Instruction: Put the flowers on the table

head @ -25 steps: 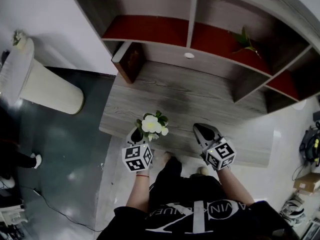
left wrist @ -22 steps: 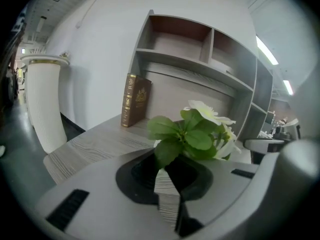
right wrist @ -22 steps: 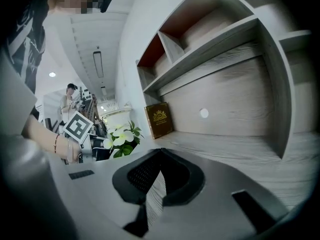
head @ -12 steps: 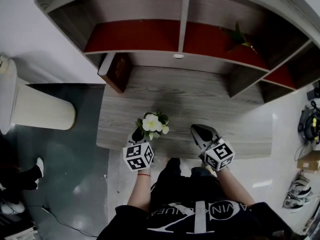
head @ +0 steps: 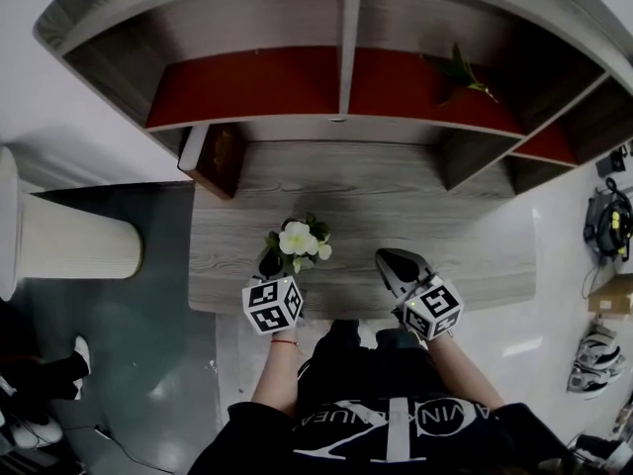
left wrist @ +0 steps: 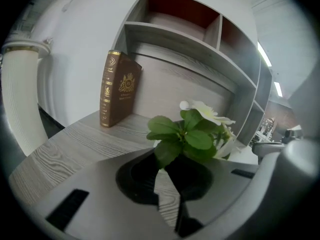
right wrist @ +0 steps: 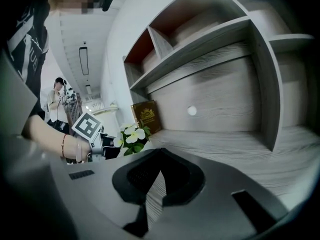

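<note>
- Grey wood-grain counter [head: 465, 245] fills the middle of the head view, with a grey wooden shelf unit with red back panels [head: 247, 87] standing along its far side.
- Head view: the left gripper [head: 271, 263] is over the near left part of the counter, and a small bunch of white flowers with green leaves [head: 297, 239] rises from its fingers. The right gripper [head: 395, 262] is well apart to the right, also over the near edge. A brown hardback book with gold print [head: 214, 156] stands at the counter's far left corner, a green plant sprig [head: 461, 70] lies in a right-hand shelf compartment, and a white round pillar [head: 64, 247] stands on the floor to the left.
- Left gripper view: the fingers [left wrist: 134, 180] are clamped on the base of the flowers, with leaves and petals spreading above them. Whether the bunch touches the counter cannot be told. The book stands upright behind, to the left.
- Right gripper view: the fingers [right wrist: 186, 183] meet at their tips with nothing between them. The flowers and the left gripper show to the left, with the book beyond.
</note>
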The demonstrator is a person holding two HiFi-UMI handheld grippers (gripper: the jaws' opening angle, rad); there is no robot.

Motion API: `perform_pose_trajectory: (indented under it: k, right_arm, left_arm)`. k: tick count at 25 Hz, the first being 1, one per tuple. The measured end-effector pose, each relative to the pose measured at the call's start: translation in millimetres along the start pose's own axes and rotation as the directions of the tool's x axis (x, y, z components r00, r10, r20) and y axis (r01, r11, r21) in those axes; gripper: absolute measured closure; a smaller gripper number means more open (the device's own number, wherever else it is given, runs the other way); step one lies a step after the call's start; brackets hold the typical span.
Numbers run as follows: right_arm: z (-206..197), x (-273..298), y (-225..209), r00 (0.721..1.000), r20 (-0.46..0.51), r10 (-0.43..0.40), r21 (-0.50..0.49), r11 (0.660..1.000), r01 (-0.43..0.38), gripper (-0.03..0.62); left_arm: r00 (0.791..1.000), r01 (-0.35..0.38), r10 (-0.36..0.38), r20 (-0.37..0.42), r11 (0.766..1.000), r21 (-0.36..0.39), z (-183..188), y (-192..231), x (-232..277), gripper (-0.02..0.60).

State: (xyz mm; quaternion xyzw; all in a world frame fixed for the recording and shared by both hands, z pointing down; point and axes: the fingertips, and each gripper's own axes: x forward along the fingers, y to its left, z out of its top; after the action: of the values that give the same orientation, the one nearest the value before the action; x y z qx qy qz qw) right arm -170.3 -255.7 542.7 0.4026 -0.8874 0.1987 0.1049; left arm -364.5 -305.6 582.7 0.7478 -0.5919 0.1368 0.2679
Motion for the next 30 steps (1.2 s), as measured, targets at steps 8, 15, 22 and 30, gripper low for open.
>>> perform_pose_trajectory:
  k: [8, 15, 22, 30]
  right_arm:
    - [-0.5, 3.9, -2.4, 1.000, -0.002, -0.015, 0.009, 1.000, 0.015, 0.585]
    - [2.9, 4.0, -7.3, 1.000, -0.004, -0.025, 0.009, 1.000, 0.025, 0.585]
    - [8.9, 7.8, -5.9, 1.000, 0.000, -0.009, -0.001, 1.000, 0.009, 0.583]
    - [9.6, 8.6, -4.6, 1.000, 0.000, -0.002, 0.002, 1.000, 0.002, 0.584]
  left_arm:
    - [1.000, -0.008, 0.008, -0.019, 1.000, -0.002, 1.6, 3.2, 11.8, 0.541]
    - [0.998, -0.013, 0.012, -0.060, 1.000, -0.006, -3.1, 6.2, 17.9, 0.537]
    - [0.998, 0.000, 0.000, -0.066, 1.000, -0.011, -1.9, 5.4, 20.0, 0.535]
    - [0.999, 0.026, -0.028, -0.041, 0.999, -0.047, 2.0, 4.8, 15.2, 0.459]
